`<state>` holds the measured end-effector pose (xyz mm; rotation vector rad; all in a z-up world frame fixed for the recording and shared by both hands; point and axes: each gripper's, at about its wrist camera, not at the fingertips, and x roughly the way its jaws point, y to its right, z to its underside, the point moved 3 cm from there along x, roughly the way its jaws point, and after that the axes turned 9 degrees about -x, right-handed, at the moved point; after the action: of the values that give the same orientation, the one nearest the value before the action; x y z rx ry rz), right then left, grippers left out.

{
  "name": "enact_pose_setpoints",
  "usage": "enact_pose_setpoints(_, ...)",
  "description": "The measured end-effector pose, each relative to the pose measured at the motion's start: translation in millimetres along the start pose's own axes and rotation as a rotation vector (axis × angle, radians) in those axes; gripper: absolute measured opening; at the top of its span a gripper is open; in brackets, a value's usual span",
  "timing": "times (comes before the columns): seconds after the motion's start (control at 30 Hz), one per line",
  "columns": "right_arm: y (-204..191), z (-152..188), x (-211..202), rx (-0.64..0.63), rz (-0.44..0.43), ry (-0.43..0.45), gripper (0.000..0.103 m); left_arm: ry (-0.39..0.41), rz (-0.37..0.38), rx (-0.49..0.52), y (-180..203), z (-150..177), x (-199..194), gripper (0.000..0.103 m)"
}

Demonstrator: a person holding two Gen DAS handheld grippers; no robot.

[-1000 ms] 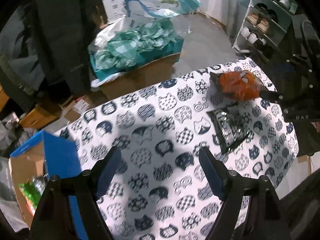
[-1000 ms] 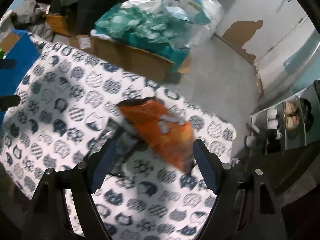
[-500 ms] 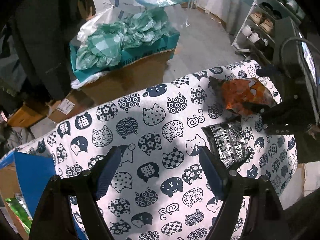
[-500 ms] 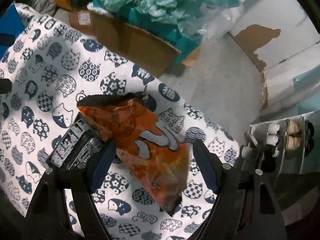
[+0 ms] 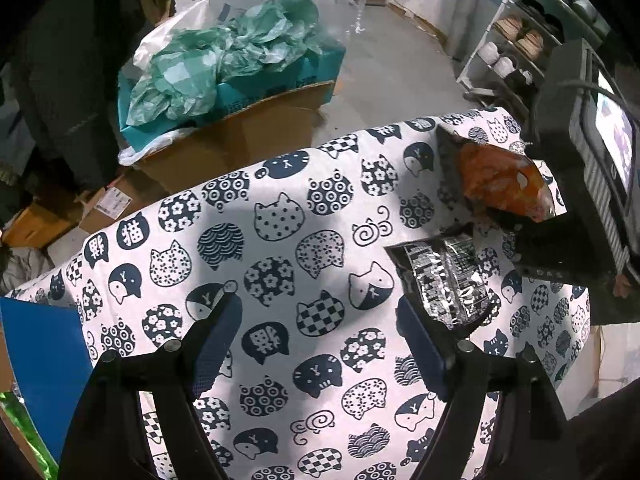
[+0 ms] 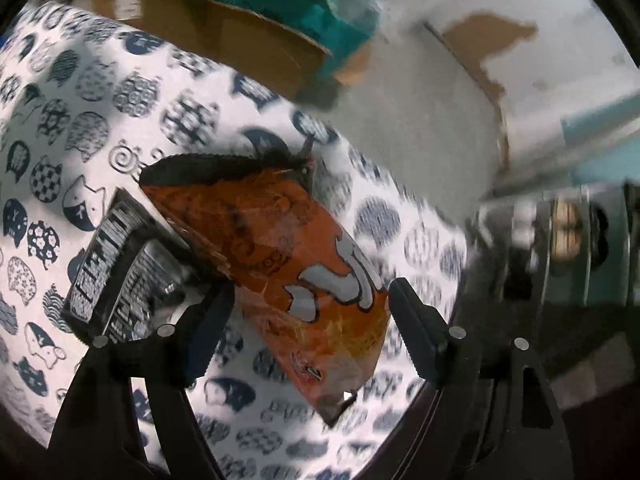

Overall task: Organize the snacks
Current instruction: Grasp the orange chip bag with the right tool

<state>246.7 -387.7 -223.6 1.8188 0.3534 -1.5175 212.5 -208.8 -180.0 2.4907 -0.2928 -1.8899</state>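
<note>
Cat-print tablecloth (image 5: pixel 304 248) covers table. Beyond its far edge: cardboard box (image 5: pixel 248 136) heaped with teal plastic bags (image 5: pixel 224 64). Right of box: shoe rack (image 5: pixel 516 60). Blue box (image 5: pixel 40 364) at cloth's left edge.

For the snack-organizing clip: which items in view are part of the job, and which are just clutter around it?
Part of the job:
- orange snack bag, between the open right gripper fingers
- black snack packet
- left gripper, open over the tablecloth

Just lying about:
- cardboard box of green bags
- shoe rack
- blue box
</note>
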Motion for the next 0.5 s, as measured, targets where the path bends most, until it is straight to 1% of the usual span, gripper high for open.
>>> enact_pose_setpoints(0.03,4,4,1,0.038,-0.024,-0.030,0.078,-0.001,0.001,0.001,2,1,0,0.081)
enact_pose_setpoints(0.07,10,10,3,0.104,-0.067,-0.075,0.073,-0.003,0.004,0.001,4,1,1,0.081)
enact_pose_setpoints(0.13,19,25,10,0.219,-0.168,-0.127,0.073,-0.006,0.005,0.005,9,3,2,0.081)
enact_pose_setpoints(0.17,22,32,12,0.255,-0.193,-0.136,0.073,-0.008,0.004,0.009,11,3,2,0.081)
enact_pose_setpoints(0.23,28,46,15,0.294,-0.198,-0.148,0.073,-0.010,0.007,0.018,17,5,4,0.081)
enact_pose_setpoints(0.27,30,52,16,0.311,-0.211,-0.139,0.073,-0.010,0.010,0.022,20,5,4,0.081)
enact_pose_setpoints(0.37,33,64,15,0.357,-0.276,-0.065,0.073,-0.018,0.022,0.019,28,6,9,0.082)
enact_pose_setpoints(0.4,35,64,13,0.356,-0.277,-0.033,0.073,-0.026,0.028,0.016,31,6,11,0.082)
enact_pose_setpoints(0.43,35,63,8,0.339,-0.257,0.005,0.073,-0.031,0.029,0.015,34,7,13,0.082)
enact_pose_setpoints(0.47,35,59,1,0.302,-0.212,0.054,0.073,-0.037,0.027,0.016,36,8,16,0.082)
enact_pose_setpoints(0.5,35,57,-4,0.279,-0.183,0.080,0.075,-0.040,0.026,0.019,39,9,18,0.082)
